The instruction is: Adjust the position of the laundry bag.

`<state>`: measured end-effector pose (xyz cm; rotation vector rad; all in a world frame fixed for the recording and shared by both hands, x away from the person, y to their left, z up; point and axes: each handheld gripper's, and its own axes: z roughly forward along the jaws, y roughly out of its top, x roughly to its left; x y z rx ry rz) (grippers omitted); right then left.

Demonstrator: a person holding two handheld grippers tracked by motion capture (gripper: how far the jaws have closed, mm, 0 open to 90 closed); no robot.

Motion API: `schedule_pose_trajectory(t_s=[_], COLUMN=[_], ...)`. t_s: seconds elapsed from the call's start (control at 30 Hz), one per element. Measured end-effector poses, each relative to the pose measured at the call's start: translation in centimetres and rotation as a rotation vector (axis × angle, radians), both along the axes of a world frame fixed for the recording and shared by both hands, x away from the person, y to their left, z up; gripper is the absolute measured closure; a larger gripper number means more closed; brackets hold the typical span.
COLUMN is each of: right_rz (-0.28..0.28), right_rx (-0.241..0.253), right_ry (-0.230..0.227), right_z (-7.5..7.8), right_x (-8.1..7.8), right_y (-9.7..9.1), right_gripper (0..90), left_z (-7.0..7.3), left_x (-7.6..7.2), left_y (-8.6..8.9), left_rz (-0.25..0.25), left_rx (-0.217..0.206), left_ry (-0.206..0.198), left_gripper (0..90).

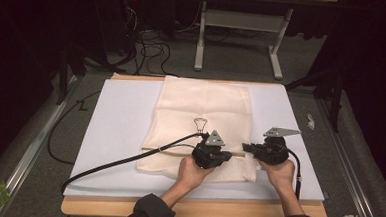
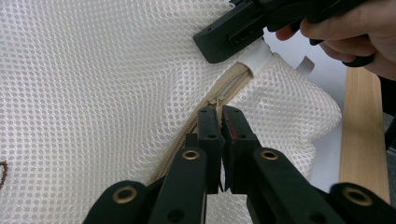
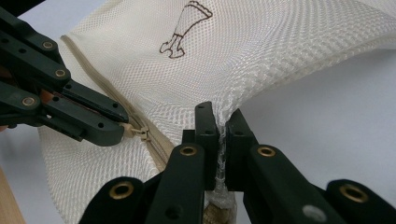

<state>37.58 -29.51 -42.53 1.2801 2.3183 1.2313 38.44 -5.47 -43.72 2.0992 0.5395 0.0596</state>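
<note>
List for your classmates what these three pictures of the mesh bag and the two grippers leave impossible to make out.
- High view: zip pull under the left gripper, covered by that gripper.
- Left gripper view: zip pull largely covered by the shut jaws.
- Right gripper view: mesh bag edge pinched out of sight in the right gripper.
- All views: contents of the bag, if any.

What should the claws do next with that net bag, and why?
Probably the left claw should slide the zipper pull along the zipper, away from the right claw. It is shut on the pull, and the right claw is shut on the mesh bag at its edge, bracing it.
</note>
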Motion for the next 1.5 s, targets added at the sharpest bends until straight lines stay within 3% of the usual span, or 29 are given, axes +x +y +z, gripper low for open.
schedule_pose_trajectory(t_s=[0.5,1.5], right_rz=[-0.019,-0.052], right_rx=[-0.004,-0.001], right_ry=[0.006,0.01], right_z=[-0.4,-0.6], right_x=[0.0,0.4], right_y=[-0.4,-0.4], right_gripper=[88.3,88.3], left_z=[-0.1,0.7], left_x=[0.2,0.3], left_y=[1.2,4.6], left_rz=[0.025,0.077], left_rx=[-0.003,-0.017], left_ry=[0.009,-0.029], left_gripper=[87.4,87.3])
